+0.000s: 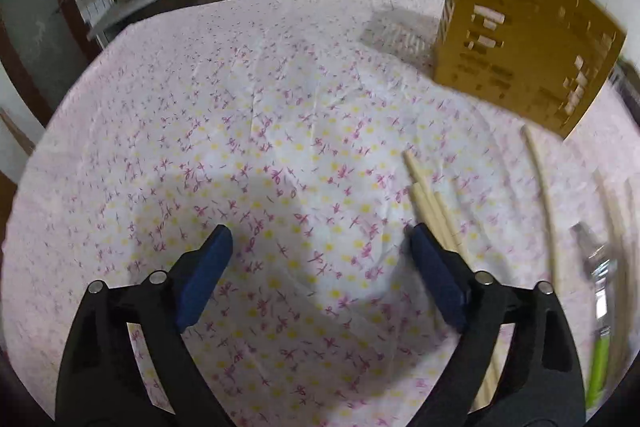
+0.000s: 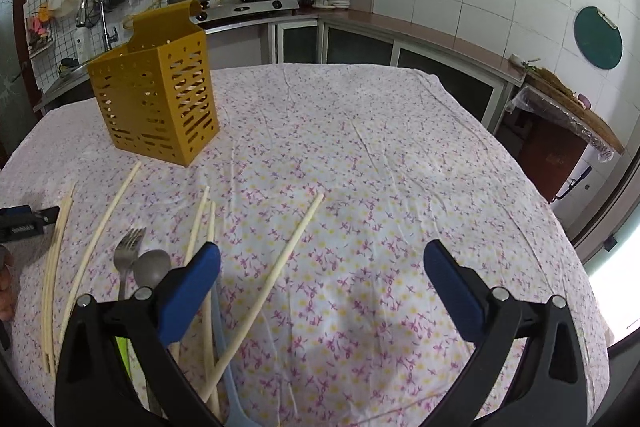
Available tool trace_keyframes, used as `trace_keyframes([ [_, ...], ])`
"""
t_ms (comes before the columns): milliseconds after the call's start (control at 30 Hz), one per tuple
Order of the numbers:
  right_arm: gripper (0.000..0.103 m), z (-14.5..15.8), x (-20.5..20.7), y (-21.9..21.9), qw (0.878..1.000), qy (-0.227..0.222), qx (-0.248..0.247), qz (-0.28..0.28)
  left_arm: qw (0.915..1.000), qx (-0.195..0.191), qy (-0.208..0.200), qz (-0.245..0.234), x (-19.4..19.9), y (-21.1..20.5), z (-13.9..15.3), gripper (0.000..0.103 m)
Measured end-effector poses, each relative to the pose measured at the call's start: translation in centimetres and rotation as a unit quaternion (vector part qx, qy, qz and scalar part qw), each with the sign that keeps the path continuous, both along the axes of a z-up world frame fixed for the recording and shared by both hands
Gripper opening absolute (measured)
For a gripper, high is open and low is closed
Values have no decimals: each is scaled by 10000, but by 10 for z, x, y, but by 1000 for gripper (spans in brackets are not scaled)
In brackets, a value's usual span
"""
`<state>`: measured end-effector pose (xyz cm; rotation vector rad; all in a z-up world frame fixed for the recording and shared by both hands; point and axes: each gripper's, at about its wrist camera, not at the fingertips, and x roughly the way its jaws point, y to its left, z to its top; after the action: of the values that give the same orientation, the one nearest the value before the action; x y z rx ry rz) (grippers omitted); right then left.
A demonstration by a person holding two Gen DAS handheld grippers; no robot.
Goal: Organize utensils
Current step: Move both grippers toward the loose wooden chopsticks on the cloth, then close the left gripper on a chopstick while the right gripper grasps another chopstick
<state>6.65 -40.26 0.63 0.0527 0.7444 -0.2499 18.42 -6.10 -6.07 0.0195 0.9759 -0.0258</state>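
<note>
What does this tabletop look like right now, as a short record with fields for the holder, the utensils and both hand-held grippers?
holder: yellow slotted utensil holder, upright on the floral tablecloth, some chopsticks visible through its slots
chopsticks: several loose on the cloth, one lone chopstick lying apart from the rest
fork: fork flat on the cloth
spoon: spoon right beside the fork
left hand-held gripper: open, empty
right hand-held gripper: open, empty
</note>
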Motion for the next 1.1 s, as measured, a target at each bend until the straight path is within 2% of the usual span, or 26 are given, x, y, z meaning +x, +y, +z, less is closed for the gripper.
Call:
trace_keyframes([
  [167, 99, -4, 6, -3, 10000, 12, 62, -40, 9996, 72, -253, -129, -7, -11, 12, 87],
  [200, 99, -5, 8, -3, 9999, 56, 91, -38, 9995, 185, -185, -184, -6, -16, 6, 87],
  [367, 99, -10, 10, -2, 9999, 132, -5, -46, 9998, 159, -86, -66, -3, -10, -5, 94],
  [500, 99, -11, 18, -5, 9998, 201, 32, -71, 9998, 173, -37, -134, 0, -9, -4, 94],
  [567, 99, -11, 26, -5, 9997, 247, 78, -18, 9998, 53, 53, -209, 9, -13, -5, 90],
  [633, 99, -10, 35, -7, 9995, 277, 168, -16, 9994, 51, -29, -339, 10, -21, -5, 78],
  [733, 99, -12, 44, -10, 9990, 351, 288, -36, 9984, -96, -125, -535, 12, -31, -1, 52],
  [800, 99, -14, 48, -11, 9985, 410, 367, -50, 9977, -67, -177, -655, 13, -35, -1, 41],
  [900, 99, -15, 46, -10, 9986, 398, 348, -24, 9962, -323, -142, -799, 12, -30, 2, 15],
  [933, 99, -16, 45, -9, 9986, 393, 347, -10, 9942, -613, -89, -877, 10, -27, 4, 12],
  [967, 99, -16, 45, -9, 9985, 401, 366, -1, 9930, -713, -35, -936, 8, -27, 4, 11],
  [1033, 99, -18, 43, -10, 9984, 411, 377, -45, 9938, -505, -77, -987, 6, -31, 3, 11],
  [1100, 99, -19, 41, -11, 9982, 404, 447, -71, 9941, -461, -111, -971, 4, -36, 3, 11],
])
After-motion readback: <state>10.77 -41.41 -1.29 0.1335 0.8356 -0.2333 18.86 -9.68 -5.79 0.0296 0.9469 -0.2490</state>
